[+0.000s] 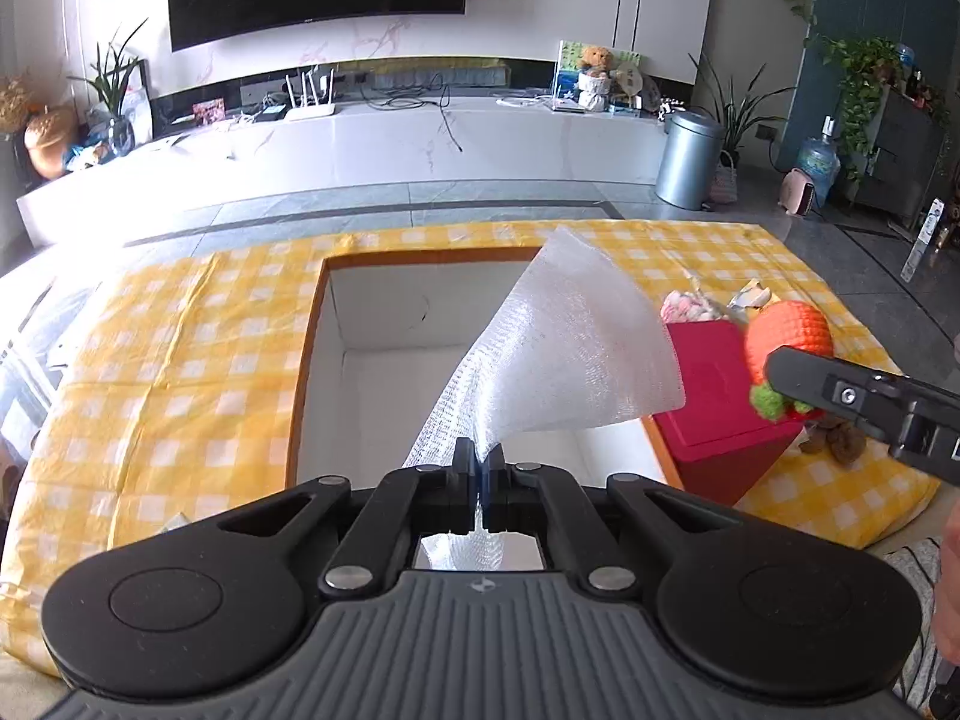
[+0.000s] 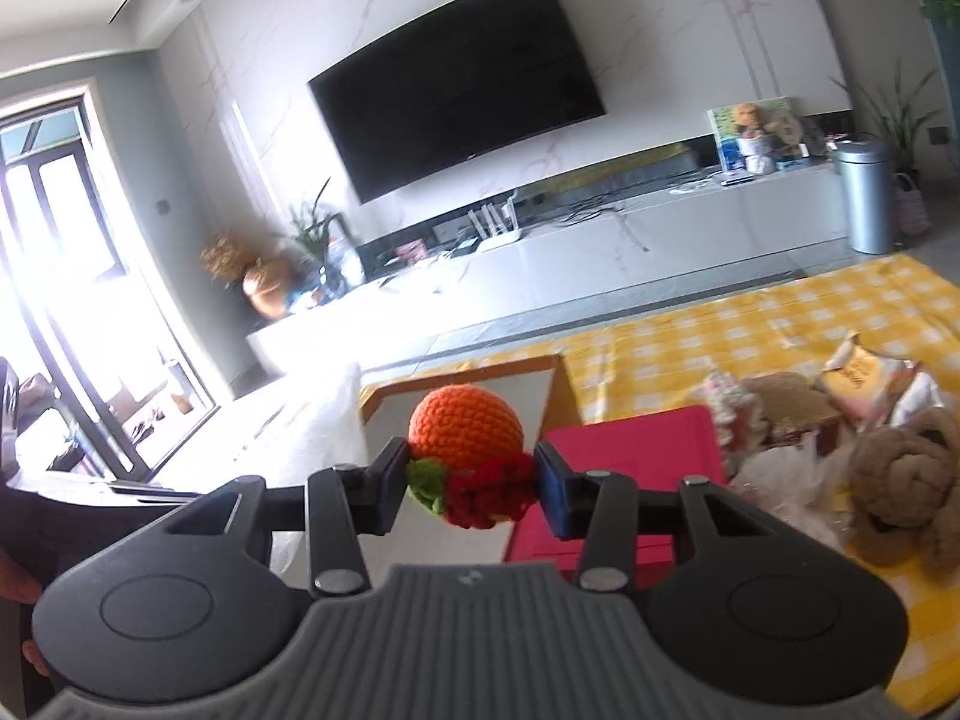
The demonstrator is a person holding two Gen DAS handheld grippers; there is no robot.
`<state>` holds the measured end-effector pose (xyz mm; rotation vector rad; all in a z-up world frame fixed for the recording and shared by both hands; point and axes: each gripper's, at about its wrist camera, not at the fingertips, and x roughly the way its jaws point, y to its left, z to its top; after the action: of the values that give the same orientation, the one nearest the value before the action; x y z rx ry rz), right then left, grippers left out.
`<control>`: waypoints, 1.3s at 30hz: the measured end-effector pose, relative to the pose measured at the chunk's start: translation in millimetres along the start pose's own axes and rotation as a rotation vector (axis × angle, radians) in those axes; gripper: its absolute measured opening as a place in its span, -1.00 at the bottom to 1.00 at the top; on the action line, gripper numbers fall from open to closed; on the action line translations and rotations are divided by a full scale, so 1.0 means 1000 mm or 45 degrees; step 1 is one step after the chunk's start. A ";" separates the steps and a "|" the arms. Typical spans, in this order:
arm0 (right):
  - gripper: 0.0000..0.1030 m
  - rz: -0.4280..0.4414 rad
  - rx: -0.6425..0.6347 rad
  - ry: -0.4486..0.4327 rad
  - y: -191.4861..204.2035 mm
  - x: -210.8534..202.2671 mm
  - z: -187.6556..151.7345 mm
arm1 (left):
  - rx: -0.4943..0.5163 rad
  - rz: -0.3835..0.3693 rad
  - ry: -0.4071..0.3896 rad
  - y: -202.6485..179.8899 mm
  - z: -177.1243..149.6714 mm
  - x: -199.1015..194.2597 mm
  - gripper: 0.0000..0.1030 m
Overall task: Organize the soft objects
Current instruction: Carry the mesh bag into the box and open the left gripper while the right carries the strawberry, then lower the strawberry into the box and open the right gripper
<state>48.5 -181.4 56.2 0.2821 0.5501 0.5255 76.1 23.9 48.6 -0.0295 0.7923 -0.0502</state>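
Currently left gripper [image 1: 480,468] is clamped fully closed on a white foam sheet [image 1: 576,348], above the open white box [image 1: 372,360] on the yellow checked cloth [image 1: 180,360]. Sheet's long axis fans from the jaws up and to the right, free edge over the red box [image 1: 714,396]. Right gripper [image 2: 471,489] sits part open, pads pinching a crocheted orange toy [image 2: 465,426] at its red and green end; orange end points up and away from the camera. Only the right wrist view shows the brown plush [image 2: 906,480] and snack packets [image 2: 864,378] beyond the red box. The left view shows the right gripper only side-on, at the right edge.
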 end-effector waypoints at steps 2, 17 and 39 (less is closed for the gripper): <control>-0.13 0.006 -0.056 0.051 0.016 0.018 -0.007 | -0.027 0.017 0.009 0.016 -0.009 0.005 -0.96; -0.13 -0.053 -0.196 0.297 0.041 0.093 -0.039 | -0.065 0.183 0.188 0.052 -0.052 0.041 -0.96; -0.14 -0.102 -0.221 0.478 0.071 0.135 -0.044 | -0.286 0.158 -0.391 0.090 -0.037 -0.047 0.85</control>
<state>93.4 -44.1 -9.1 -0.0063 0.8701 0.5480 20.1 115.8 52.0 -0.1962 0.4882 0.1584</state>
